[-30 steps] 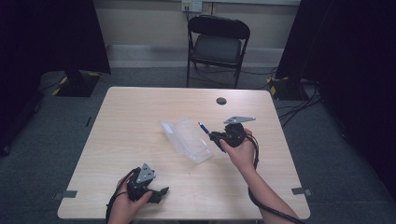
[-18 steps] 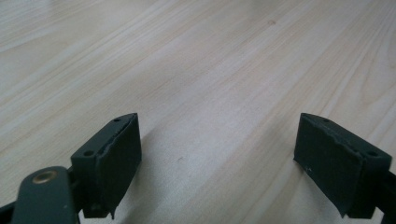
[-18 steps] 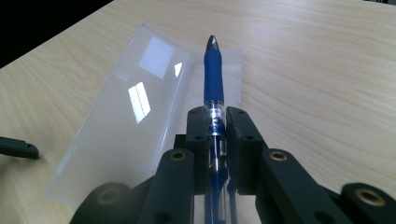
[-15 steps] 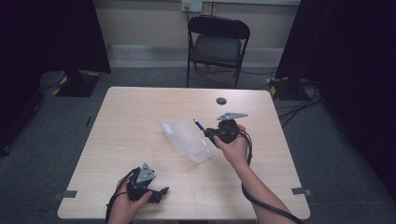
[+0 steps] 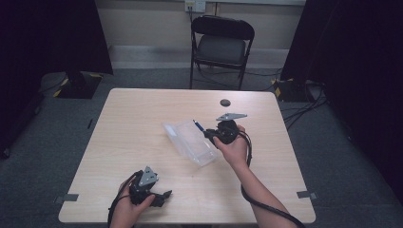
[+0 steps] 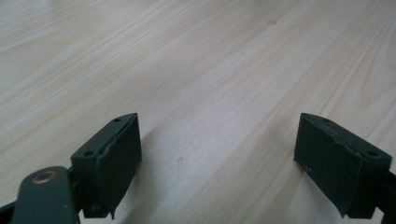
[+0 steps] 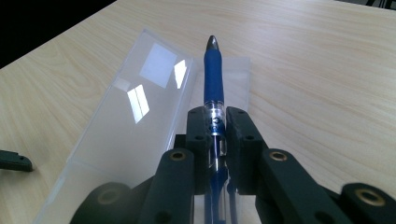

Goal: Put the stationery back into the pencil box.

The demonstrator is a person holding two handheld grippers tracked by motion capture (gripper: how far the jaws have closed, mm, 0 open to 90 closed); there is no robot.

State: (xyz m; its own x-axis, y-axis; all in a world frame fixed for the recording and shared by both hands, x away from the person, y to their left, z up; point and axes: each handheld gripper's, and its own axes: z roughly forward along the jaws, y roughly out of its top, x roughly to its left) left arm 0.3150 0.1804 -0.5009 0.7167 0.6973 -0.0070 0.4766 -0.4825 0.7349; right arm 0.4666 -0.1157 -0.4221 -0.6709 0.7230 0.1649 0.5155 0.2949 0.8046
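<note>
A blue pen (image 7: 214,88) with a clear barrel sticks forward from my right gripper (image 7: 217,123), whose jaws are shut on it. Just under and left of the pen lies an open clear plastic case (image 7: 140,112). In the high view the case (image 5: 190,141) lies mid-table and the right gripper (image 5: 212,134) hovers at its right edge, the pen (image 5: 198,126) pointing up-left. My left gripper (image 5: 164,194) rests near the table's front edge, open. Its two black pads (image 6: 114,156) stand wide apart over bare wood.
The light wooden table (image 5: 142,118) carries a small dark round cap (image 5: 225,102) at its back right. A black folding chair (image 5: 221,45) stands behind the table. Cables (image 5: 304,102) lie on the floor to the right.
My right gripper with the pen has shifted left toward the case, from beside it to over its right edge. The left gripper has not moved.
</note>
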